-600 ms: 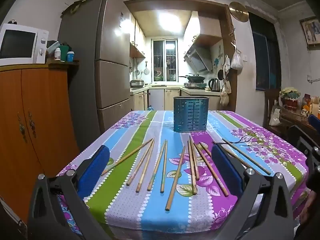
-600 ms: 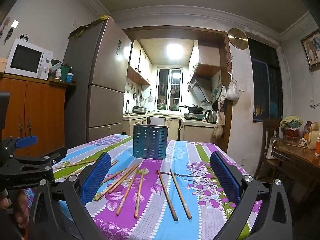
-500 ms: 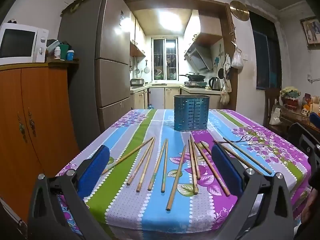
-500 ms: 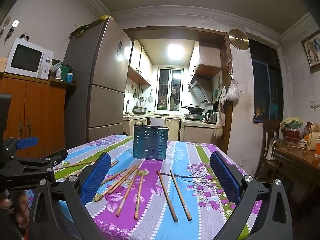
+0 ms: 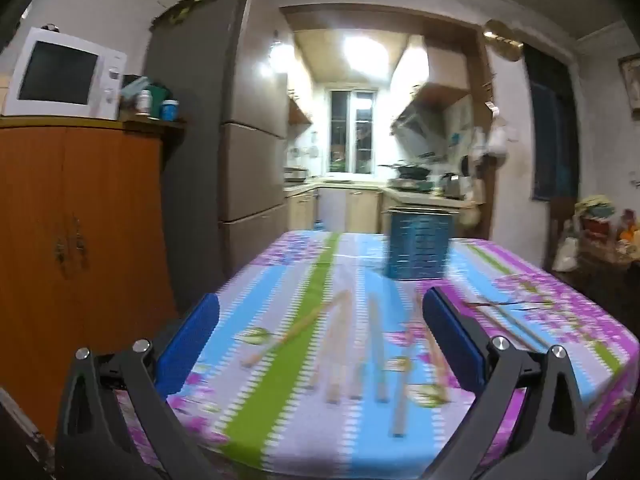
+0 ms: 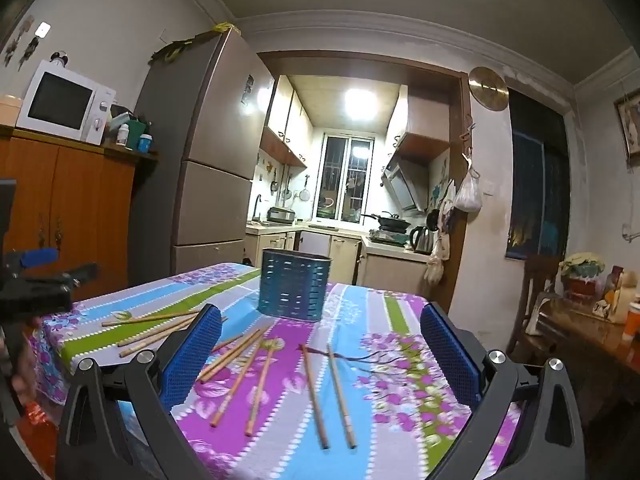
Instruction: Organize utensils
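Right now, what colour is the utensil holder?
Blue, with slotted holes; the utensil holder shows clearest in the right wrist view.

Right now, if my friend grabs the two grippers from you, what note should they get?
Left gripper: open, holding nothing.
Right gripper: open, holding nothing.
Chopsticks: all lying loose on the tablecloth, spread across its near half.
Blue holder: upright at the far end of the table, nothing seen sticking out of it.
Done: nothing.
Left: pick up every chopstick and stand it in the holder.
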